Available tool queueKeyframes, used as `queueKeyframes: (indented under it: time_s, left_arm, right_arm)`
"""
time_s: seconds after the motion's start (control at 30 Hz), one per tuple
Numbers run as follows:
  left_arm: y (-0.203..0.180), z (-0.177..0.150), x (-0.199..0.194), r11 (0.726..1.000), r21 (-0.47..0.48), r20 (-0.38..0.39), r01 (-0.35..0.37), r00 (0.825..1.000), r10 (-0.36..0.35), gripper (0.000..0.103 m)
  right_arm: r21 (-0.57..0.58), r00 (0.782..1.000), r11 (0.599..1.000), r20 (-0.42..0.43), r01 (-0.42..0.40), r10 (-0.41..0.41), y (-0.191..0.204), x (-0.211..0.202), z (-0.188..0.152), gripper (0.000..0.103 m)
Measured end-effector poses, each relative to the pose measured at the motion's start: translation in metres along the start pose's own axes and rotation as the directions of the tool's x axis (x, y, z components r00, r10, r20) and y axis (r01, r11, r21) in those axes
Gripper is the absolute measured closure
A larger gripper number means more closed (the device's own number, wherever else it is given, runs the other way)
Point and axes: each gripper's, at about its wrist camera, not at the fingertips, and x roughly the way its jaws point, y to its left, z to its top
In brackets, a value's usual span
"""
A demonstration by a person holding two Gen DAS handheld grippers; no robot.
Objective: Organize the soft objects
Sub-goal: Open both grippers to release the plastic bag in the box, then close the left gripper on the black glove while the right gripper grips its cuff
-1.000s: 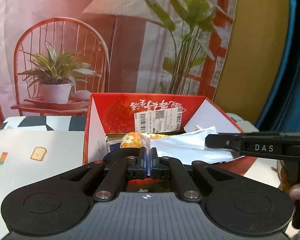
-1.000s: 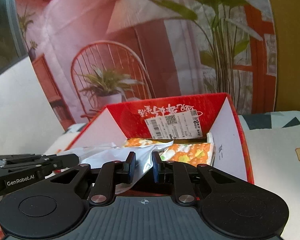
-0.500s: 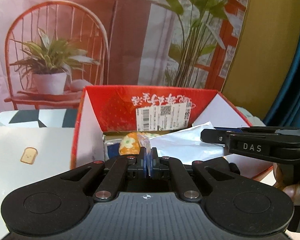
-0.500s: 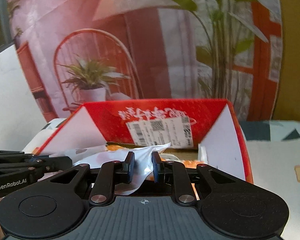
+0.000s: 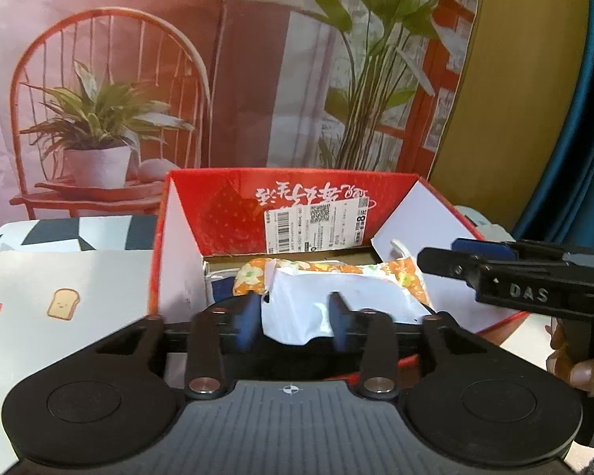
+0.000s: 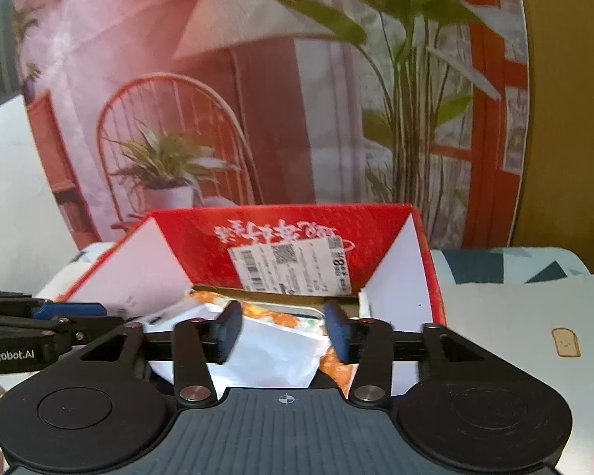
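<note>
Nearest to you, your left gripper (image 5: 293,318) was opening its jaws over the near edge of the red cardboard box (image 5: 233,213). A crumpled white plastic bag (image 5: 336,297) lay between its fingers (image 5: 246,318), and the pads did not press on it, so the bag was released. Your right gripper (image 6: 283,330) was opening too, and the same white plastic bag (image 6: 265,352) sat loose between its blue pads, free of them.

The bag rested inside the box, on top of an orange package with flower print (image 5: 400,273) that lay across the box floor. In the left wrist view, the right gripper (image 5: 475,257) reached in from the right side, over the right wall of the box, and a bit of your hand (image 5: 586,370) showed below it.

Farther, on the inner back wall of the box, a white shipping label (image 5: 316,223) was stuck. The box stood on a pale table mat with a toast drawing (image 5: 62,303) at its left. Behind everything hung a printed backdrop of a chair and plants (image 5: 99,118).
</note>
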Motion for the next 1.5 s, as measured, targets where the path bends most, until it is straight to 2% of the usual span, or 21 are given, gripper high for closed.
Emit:
queueKeyframes:
  time_s: [0.3, 0.53, 0.67, 0.93, 1.27, 1.5]
  left_arm:
    - [-0.002, -0.022, -0.05, 1.0, -0.016, 0.041, 0.023, 0.999, -0.022, 0.039]
    - [-0.004, -0.063, -0.08, 0.998, -0.05, 0.036, 0.048, 0.998, -0.047, 0.037]
    - [-0.005, -0.09, -0.081, 0.998, -0.062, -0.01, 0.024, 1.0, -0.024, 0.037]
    - [-0.008, -0.133, -0.075, 0.991, -0.122, -0.082, 0.05, 0.995, -0.06, 0.039]
    - [-0.009, -0.157, -0.071, 0.983, -0.171, -0.132, 0.068, 0.987, -0.092, 0.04]
    - [-0.011, -0.167, -0.076, 0.982, -0.178, -0.157, 0.061, 0.983, -0.09, 0.042]
  right_arm:
    - [-0.045, 0.998, 0.999, 0.058, -0.031, 0.034, 0.017, -0.051, -0.025, 0.041]
    - [-0.097, 0.994, 0.994, 0.092, -0.054, 0.062, 0.028, -0.089, -0.061, 0.041]
    - [-0.103, 0.995, 0.993, 0.064, -0.065, 0.072, 0.035, -0.097, -0.085, 0.041]
    - [-0.103, 0.998, 0.994, -0.062, -0.03, 0.024, 0.045, -0.087, -0.134, 0.042]
    - [-0.025, 0.989, 0.999, -0.143, -0.029, 0.026, 0.037, -0.092, -0.17, 0.042]
    - [-0.016, 0.988, 0.999, -0.149, -0.042, 0.039, 0.036, -0.093, -0.179, 0.043]
